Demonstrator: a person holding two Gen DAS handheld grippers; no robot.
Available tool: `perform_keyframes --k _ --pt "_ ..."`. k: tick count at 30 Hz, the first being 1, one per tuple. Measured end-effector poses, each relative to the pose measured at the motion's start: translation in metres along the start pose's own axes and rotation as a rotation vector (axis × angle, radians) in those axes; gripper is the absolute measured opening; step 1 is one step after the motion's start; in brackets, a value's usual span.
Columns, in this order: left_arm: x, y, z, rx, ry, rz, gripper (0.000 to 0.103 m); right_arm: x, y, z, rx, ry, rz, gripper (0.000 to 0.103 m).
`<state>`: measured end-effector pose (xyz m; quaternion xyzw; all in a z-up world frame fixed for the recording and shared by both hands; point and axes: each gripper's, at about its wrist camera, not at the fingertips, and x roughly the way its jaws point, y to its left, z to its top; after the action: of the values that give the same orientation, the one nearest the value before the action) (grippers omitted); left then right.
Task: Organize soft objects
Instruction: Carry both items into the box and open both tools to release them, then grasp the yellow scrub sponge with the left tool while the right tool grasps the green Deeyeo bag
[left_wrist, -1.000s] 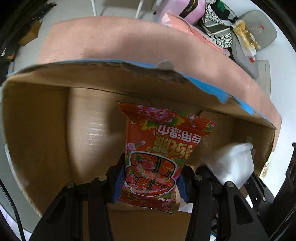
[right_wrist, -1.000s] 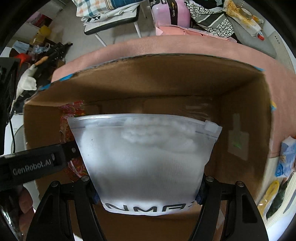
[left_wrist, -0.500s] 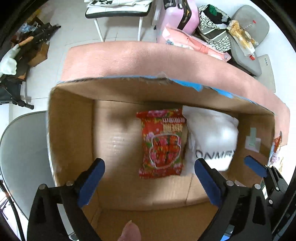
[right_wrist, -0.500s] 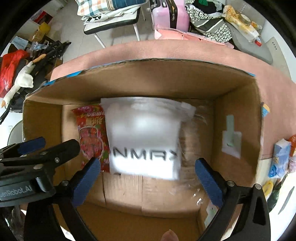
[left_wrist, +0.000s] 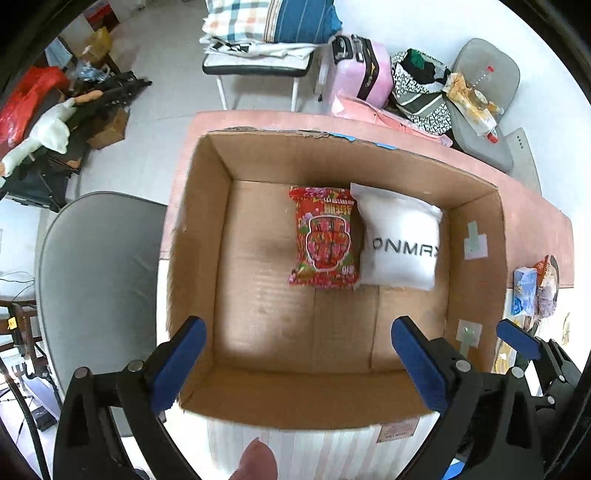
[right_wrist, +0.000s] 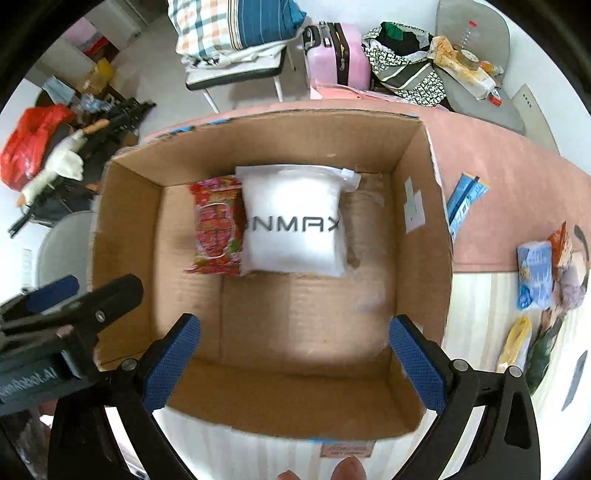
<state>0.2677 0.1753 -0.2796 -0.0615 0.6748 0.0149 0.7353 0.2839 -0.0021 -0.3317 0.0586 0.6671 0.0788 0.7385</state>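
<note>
- We look straight down into an open cardboard box (left_wrist: 476, 236), which sits on a table (right_wrist: 517, 173) covered in pink cloth.
- Our left claw (left_wrist: 299, 363) hangs above the near side of the box with its blue pads spread wide; its jaws have just been opening, and nothing sits between them.
- Our right claw (right_wrist: 291, 360) hangs over the same box, equally wide; its jaws too have just been opening, with nothing between them.
- In the right wrist view the left claw shows as a dark body at the lower left edge; in the left wrist view a blue pad of the right claw shows at the lower right.
- A red flowered snack packet (left_wrist: 325, 238) lies flat on the box floor, towards the far wall.
- A white zip bag (left_wrist: 399, 240) printed with dark letters lies just beside the packet, on its right; in the right wrist view its edge seems to overlap the packet's side.
- The rest of the box floor is bare cardboard.
- On the table to the right of the box, outside it, lie a light blue packet (right_wrist: 535, 273), a yellow packet (right_wrist: 515, 341) and a long blue wrapper (right_wrist: 463, 205).
- A fingertip (left_wrist: 256, 461) shows at the bottom edge of the left wrist view.
- A grey chair seat (left_wrist: 96, 277) stands left of the table.
</note>
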Motion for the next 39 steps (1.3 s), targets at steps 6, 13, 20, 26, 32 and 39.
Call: perform_keyframes --k 6,13,20,26,32,39 --pt "-0.049 -0.039 -0.014 0.037 -0.1 0.046 0.102 -0.047 -0.033 -0.021 0.026 -0.059 0.106 0.103" --pt "-0.081 -0.151 -0.03 0.205 -0.169 0.02 0.102 -0.109 -0.175 -0.062 0.191 -0.122 0.021 0.103" --pt "0.009 -0.289 -0.044 0.333 0.064 -0.107 0.099 -0.078 -0.353 -0.112 0.378 -0.022 -0.13 0.103" --pt "0.091 -0.357 -0.065 0.392 0.233 -0.079 0.095 0.003 -0.429 -0.12 0.411 0.149 -0.024 0.087" --pt "0.128 -0.38 -0.077 0.37 0.31 -0.069 0.095 0.047 -0.438 -0.118 0.366 0.218 0.03 0.08" --pt "0.154 -0.404 -0.08 0.348 0.373 -0.074 0.095 0.034 -0.45 -0.122 0.35 0.211 -0.11 0.051"
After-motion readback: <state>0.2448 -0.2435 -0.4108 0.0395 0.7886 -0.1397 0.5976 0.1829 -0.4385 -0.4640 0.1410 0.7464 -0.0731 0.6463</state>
